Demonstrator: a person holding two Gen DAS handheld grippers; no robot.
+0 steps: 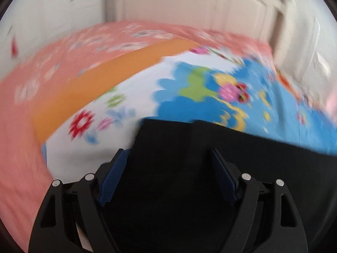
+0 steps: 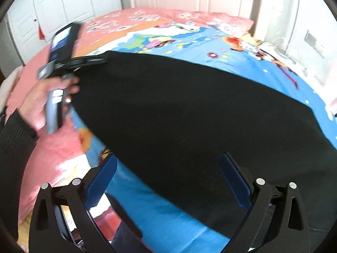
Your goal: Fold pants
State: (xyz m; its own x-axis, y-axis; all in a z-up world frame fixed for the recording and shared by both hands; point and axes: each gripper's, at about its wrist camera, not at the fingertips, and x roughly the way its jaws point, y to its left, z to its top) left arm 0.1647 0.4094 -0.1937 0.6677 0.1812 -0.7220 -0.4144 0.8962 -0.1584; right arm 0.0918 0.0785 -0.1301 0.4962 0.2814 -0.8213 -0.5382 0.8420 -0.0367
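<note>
Black pants (image 2: 179, 105) lie spread flat on a bed covered by a blue cartoon sheet (image 2: 242, 57). My right gripper (image 2: 168, 160) hangs open above their near edge, nothing pressed between its blue pads. In the right wrist view a hand (image 2: 40, 103) holds my left gripper (image 2: 92, 60) at the pants' far left end. The blurred left wrist view shows that left gripper (image 1: 168, 154) open over a square end of the pants (image 1: 210, 135), its pads apart and touching no cloth.
A pink flowered quilt (image 2: 147, 16) covers the bed's far and left sides, and an orange band (image 1: 105, 80) edges the sheet. White wardrobe doors (image 2: 63, 2) stand behind. A black ribbed sleeve (image 2: 14, 147) enters at the left. Clutter lies at the bed's right edge.
</note>
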